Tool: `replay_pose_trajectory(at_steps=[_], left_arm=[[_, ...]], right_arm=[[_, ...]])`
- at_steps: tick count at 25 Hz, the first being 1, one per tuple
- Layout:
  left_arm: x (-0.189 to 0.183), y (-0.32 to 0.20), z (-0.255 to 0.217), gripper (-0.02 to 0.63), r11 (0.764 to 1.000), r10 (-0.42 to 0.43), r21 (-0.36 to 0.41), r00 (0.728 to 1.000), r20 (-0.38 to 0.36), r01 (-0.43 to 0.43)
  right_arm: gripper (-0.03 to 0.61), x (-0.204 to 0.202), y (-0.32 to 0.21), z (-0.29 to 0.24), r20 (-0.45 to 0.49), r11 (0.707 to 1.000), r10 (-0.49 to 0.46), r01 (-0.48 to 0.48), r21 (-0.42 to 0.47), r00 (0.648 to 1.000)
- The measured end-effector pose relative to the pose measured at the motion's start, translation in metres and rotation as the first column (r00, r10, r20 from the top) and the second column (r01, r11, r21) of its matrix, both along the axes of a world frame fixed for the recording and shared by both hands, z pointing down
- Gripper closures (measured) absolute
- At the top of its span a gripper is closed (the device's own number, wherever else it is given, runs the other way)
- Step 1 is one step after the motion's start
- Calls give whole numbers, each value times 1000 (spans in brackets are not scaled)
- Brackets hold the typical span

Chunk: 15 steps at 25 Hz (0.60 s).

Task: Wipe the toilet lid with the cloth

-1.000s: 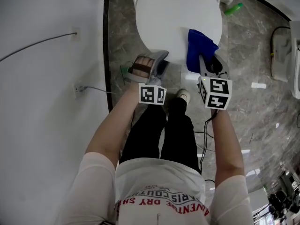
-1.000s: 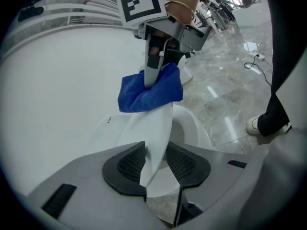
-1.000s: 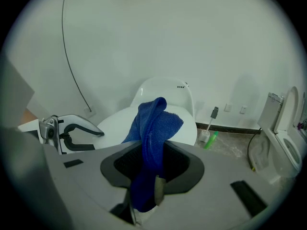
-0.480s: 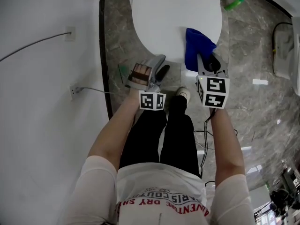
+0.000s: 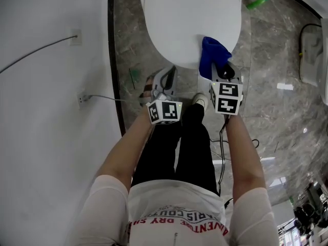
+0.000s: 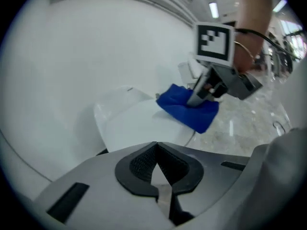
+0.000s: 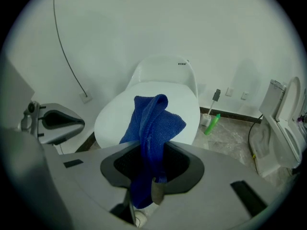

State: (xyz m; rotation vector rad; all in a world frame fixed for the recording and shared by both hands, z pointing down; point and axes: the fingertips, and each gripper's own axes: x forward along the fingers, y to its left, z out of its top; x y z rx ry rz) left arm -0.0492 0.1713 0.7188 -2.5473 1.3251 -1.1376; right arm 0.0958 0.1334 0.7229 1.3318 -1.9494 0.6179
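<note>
The white toilet lid [image 5: 189,19] is down, seen from above in the head view. A blue cloth [image 5: 211,53] hangs over its near right edge, with my right gripper [image 5: 219,69] shut on it. In the right gripper view the cloth [image 7: 153,123] rises bunched from between the jaws of the right gripper [image 7: 151,169], in front of the lid [image 7: 115,114]. My left gripper [image 5: 166,81] sits below the lid's near left rim, shut and holding nothing. The left gripper view shows the left gripper [image 6: 156,147] with its jaws together, and the cloth [image 6: 184,109] beyond on the lid [image 6: 139,123].
A white wall with a cable and a socket [image 5: 82,99] runs along the left. A green bottle [image 5: 256,4] and a toilet brush [image 7: 211,111] stand on the marble floor right of the toilet. Another white fixture [image 7: 283,128] is far right. The person's shoe [image 5: 201,102] is below the lid.
Both grippers have come down toward the lid's near rim. The left gripper has rolled over and its jaws have gone from open to shut. The cloth has sunk onto the lid's right edge.
</note>
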Motion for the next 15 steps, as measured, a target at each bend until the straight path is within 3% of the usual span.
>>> replay_pose_trajectory(at_steps=[2, 7, 15], left_arm=[[-6, -7, -1, 607, 993, -109, -61, 992, -67, 105], [-10, -17, 7, 607, 950, -266, -215, 945, -188, 225], [-8, -26, 43, 607, 848, -443, -438, 852, -279, 297]], right_arm=[[469, 1, 2, 7, -8, 1000, 2, -2, -18, 1000], [469, 2, 4, 16, 7, 999, 21, -21, -38, 1000], [469, 2, 3, 21, 18, 999, 14, -14, -34, 1000]])
